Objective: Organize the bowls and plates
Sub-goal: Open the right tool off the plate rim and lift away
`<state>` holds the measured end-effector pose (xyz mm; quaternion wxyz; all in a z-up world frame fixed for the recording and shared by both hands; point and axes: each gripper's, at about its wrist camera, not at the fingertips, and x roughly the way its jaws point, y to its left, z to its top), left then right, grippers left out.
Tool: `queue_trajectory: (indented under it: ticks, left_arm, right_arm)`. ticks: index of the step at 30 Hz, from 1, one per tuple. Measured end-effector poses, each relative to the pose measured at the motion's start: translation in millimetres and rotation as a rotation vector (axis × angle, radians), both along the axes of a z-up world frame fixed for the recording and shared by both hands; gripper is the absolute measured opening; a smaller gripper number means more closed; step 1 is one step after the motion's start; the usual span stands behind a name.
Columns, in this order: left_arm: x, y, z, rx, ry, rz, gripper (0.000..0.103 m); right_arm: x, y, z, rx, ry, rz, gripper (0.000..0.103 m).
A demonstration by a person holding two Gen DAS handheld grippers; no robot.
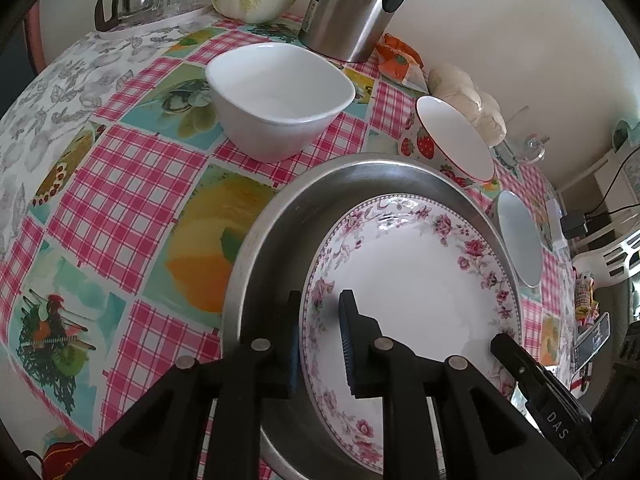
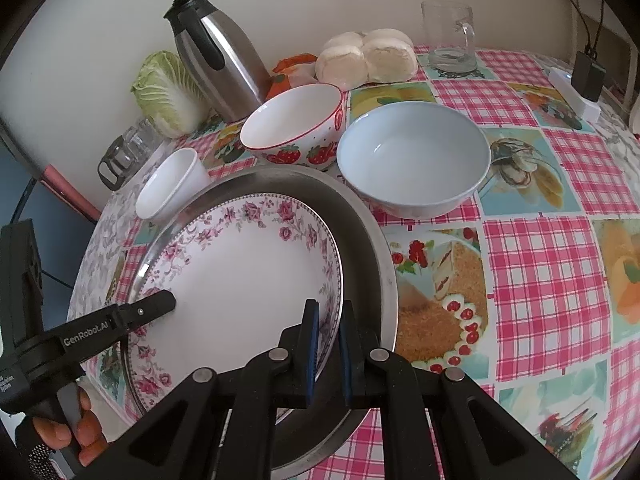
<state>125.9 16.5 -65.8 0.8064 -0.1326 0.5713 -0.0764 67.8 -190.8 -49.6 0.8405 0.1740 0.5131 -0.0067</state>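
Nearest the lens in the left wrist view: left gripper (image 1: 320,320), jaws set astride the near rim of the flowered plate (image 1: 412,280), one finger outside the rim, the other over the plate's white face. A gap shows between pad and rim on the inner side; cannot tell whether it is clamped.

Right wrist view: right gripper (image 2: 328,336) likewise astride the plate's opposite rim, blue pads on either side with the rim between them and close on both sides. Firm grip or not — cannot tell.

The flowered plate (image 2: 240,276) lies inside a round metal tray (image 1: 256,248), tilted a little, its far edge toward the tray wall. The tray (image 2: 376,248) sits on a checked tablecloth (image 1: 132,184) with fruit and food pictures.

Around the tray:
- white bowl (image 1: 280,96) just beyond it, upright; seen at the left in the right wrist view (image 2: 168,192).
- strawberry bowl (image 2: 294,124) touching or just beside the tray's far rim.
- pale blue bowl (image 2: 414,156) just beside the strawberry bowl, near the tray.

Further back against the wall: steel flask (image 2: 216,52), cabbage (image 2: 168,88), a bag of white buns (image 2: 368,58), glass mug (image 2: 450,36), glass jug (image 1: 128,0) on a white tray.

A hand (image 2: 76,428) holds the left gripper's handle, low in the right wrist view.
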Motion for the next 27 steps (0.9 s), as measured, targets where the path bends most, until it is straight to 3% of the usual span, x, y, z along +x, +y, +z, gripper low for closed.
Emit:
queue_trajectory:
  ticks: [18, 27]
  left_arm:
    - [4.0, -11.6, -1.7, 0.080, -0.012, -0.009, 0.022]
    - [5.5, -6.0, 2.8, 0.073, -0.016, 0.007, 0.024]
  right_arm:
    - [1.1, 7.3, -0.3, -0.063, 0.008, 0.019, 0.011]
    - [0.0, 4.4, 7.8, -0.081, -0.017, 0.007, 0.011]
